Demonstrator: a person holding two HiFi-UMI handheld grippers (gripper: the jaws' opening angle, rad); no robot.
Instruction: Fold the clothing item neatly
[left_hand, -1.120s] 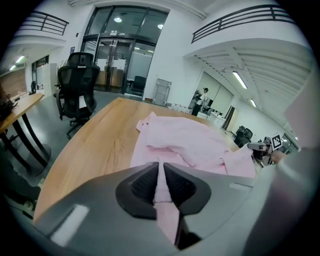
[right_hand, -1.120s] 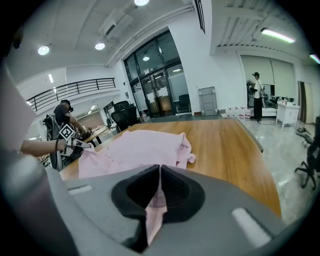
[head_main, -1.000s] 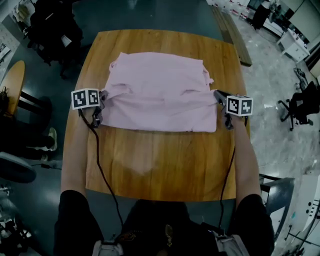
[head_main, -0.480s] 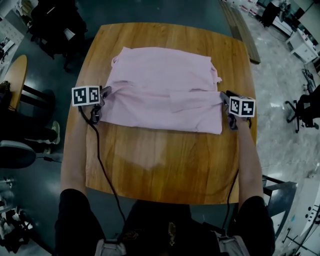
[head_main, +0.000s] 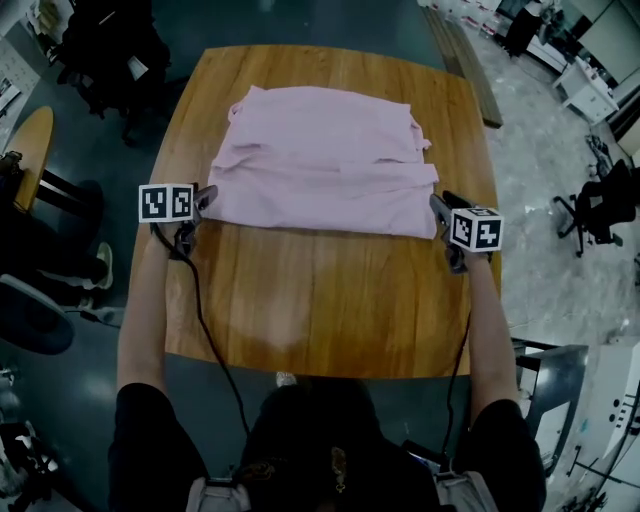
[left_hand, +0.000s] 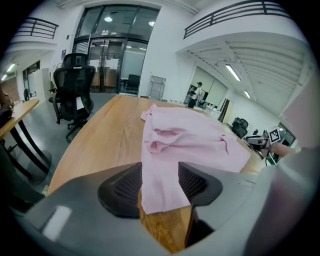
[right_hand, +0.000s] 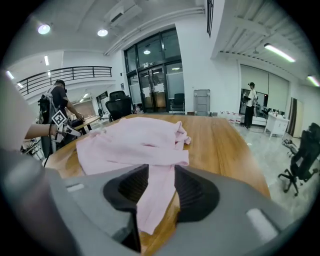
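Note:
A pink garment (head_main: 325, 160) lies folded on the wooden table (head_main: 320, 300), its near folded edge running straight across. My left gripper (head_main: 203, 197) sits at the garment's near left corner and my right gripper (head_main: 438, 208) at its near right corner. Both pairs of jaws have just been opening. In the left gripper view the left gripper (left_hand: 160, 185) is open, with a corner of the pink cloth (left_hand: 162, 170) lying loose between its pads. In the right gripper view the right gripper (right_hand: 156, 187) is open too, with a strip of the cloth (right_hand: 152, 192) between its pads.
Black office chairs (head_main: 105, 50) stand beyond the table's far left corner, and another chair (head_main: 600, 210) is on the floor at the right. A round wooden table (head_main: 25, 160) is at the left. A long plank (head_main: 462, 65) lies past the far right corner.
Both grippers have drawn back toward me, from farther in on the cloth to its near corners. The garment's near edge now lies flatter and straighter.

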